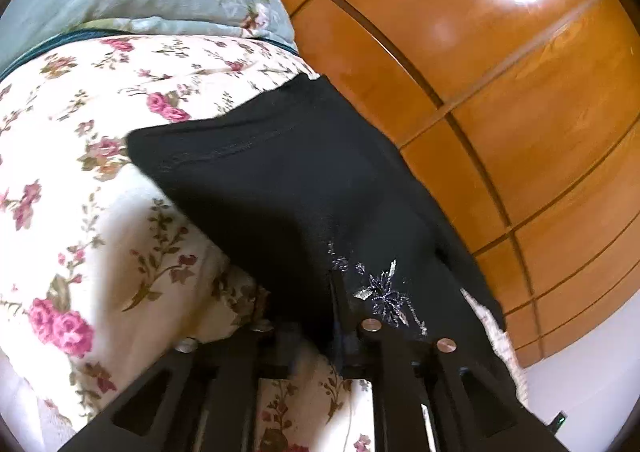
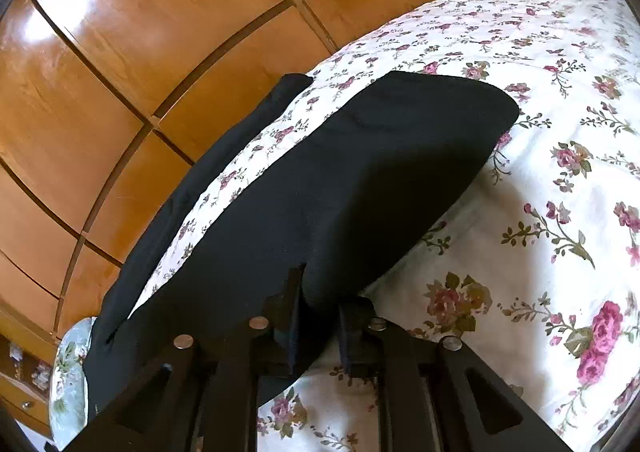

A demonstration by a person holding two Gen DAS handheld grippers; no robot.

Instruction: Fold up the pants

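Between both claws [image 1: 316, 336] [image 2: 318, 316] hang black pants [image 2: 340, 179].

No words, labels or numbers could be read; the pants [image 1: 304, 187] bore only a silver sparkle motif.

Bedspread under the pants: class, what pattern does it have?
Cream bedspread with pink roses and green leaves, clearest in the right wrist view.
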